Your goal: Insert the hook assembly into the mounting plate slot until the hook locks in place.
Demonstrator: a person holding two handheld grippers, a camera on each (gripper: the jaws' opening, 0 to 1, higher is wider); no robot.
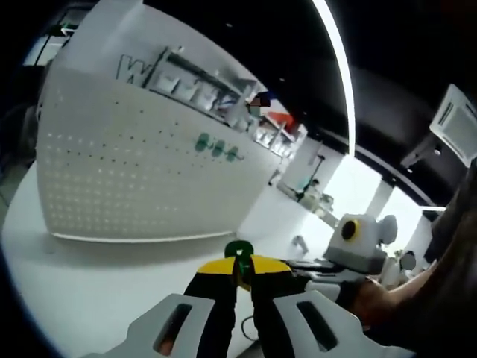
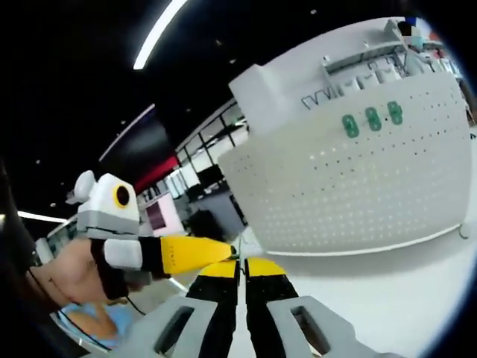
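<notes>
Your left gripper point(image 1: 240, 277) is nearest, jaws pinched onto a small green hook point(image 1: 239, 250) at their tips. Your right gripper point(image 2: 240, 270) has its jaws drawn together; whether they hold anything, you cannot tell. Both hover above the white worktop point(image 1: 89, 283). The perforated mounting plate point(image 1: 141, 171) stands upright toward the worktop's far edge, three green hooks point(image 2: 372, 119) seated in its upper rows.

Big gray letters sit on the white wall point(image 1: 112, 52) above the pegboard point(image 1: 134, 171), but only a "W" can be read.
</notes>
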